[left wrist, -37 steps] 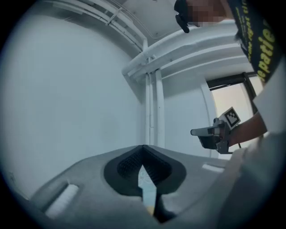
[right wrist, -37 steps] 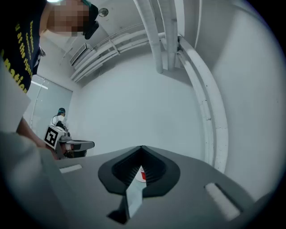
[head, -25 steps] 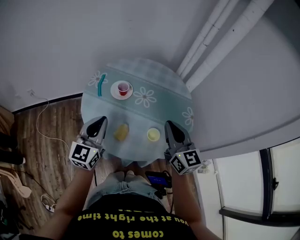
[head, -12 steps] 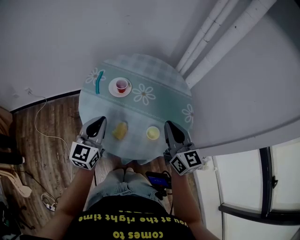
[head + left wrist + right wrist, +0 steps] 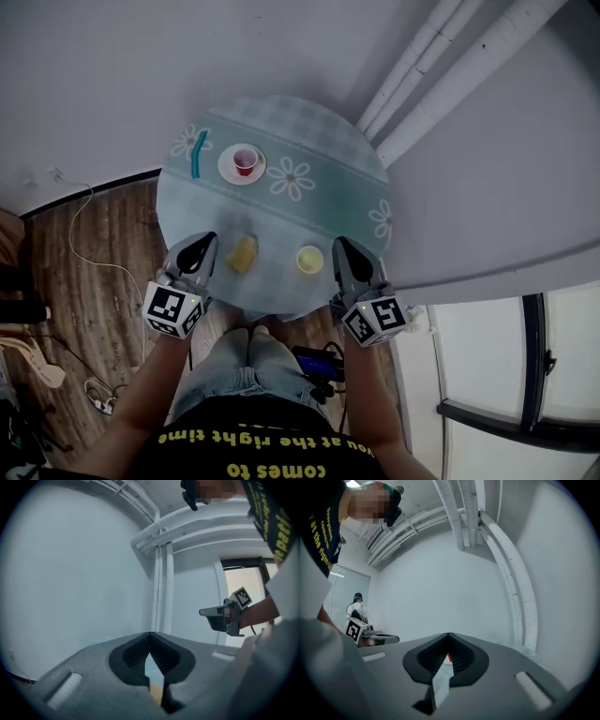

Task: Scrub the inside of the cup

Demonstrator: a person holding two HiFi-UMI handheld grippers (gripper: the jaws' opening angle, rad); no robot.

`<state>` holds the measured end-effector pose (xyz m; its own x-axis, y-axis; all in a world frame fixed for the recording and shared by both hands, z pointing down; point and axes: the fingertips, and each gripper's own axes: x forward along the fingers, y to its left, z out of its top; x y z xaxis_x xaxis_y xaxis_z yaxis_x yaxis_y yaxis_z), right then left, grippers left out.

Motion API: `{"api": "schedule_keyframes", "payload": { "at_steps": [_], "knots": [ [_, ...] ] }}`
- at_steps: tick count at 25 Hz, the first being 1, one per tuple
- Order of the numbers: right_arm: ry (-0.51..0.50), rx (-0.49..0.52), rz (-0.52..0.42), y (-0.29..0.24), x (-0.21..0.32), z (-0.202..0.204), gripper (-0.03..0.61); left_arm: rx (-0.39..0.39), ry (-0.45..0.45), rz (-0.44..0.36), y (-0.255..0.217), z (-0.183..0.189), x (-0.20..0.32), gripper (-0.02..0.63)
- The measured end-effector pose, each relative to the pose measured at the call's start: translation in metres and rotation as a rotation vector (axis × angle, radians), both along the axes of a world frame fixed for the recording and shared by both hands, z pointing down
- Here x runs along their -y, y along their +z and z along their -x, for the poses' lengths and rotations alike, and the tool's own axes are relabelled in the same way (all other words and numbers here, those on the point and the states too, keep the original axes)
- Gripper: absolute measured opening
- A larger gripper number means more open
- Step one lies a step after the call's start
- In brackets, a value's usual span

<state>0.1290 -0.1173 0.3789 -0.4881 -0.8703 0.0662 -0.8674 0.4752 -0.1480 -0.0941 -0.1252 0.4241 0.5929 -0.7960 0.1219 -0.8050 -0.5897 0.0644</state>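
Observation:
A small red cup (image 5: 245, 160) stands on a white saucer (image 5: 229, 170) at the far left of the round table (image 5: 319, 202). Beside the saucer lies a teal brush (image 5: 198, 155). A yellow sponge (image 5: 244, 253) and a small yellow cup (image 5: 310, 259) sit near the front edge. My left gripper (image 5: 202, 243) hovers shut and empty left of the sponge. Just right of the yellow cup, my right gripper (image 5: 343, 247) is shut and empty too. In the left gripper view the jaws (image 5: 150, 635) meet. The right gripper view shows closed jaws (image 5: 449, 636) with a red sliver of the cup (image 5: 448, 658) behind them.
The table wears a pale teal cloth with daisies. White pipes (image 5: 441, 66) run along the wall at the back right. A cable (image 5: 89, 246) trails over the wooden floor on the left. A window frame (image 5: 525, 366) is at the right. A distant person (image 5: 357, 605) stands in the right gripper view.
The table has slid a little upward in the head view. My left gripper has sunk slightly. Both grippers stay shut near the table's front edge.

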Motion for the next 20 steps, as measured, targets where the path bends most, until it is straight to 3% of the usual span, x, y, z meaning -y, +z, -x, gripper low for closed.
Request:
{"api": "schedule_keyframes", "payload": {
  "at_steps": [20],
  "knots": [
    [0.008, -0.009, 0.079, 0.038, 0.015, 0.000, 0.006, 0.033, 0.011, 0.081, 0.040, -0.002, 0.007, 0.001]
  ]
}}
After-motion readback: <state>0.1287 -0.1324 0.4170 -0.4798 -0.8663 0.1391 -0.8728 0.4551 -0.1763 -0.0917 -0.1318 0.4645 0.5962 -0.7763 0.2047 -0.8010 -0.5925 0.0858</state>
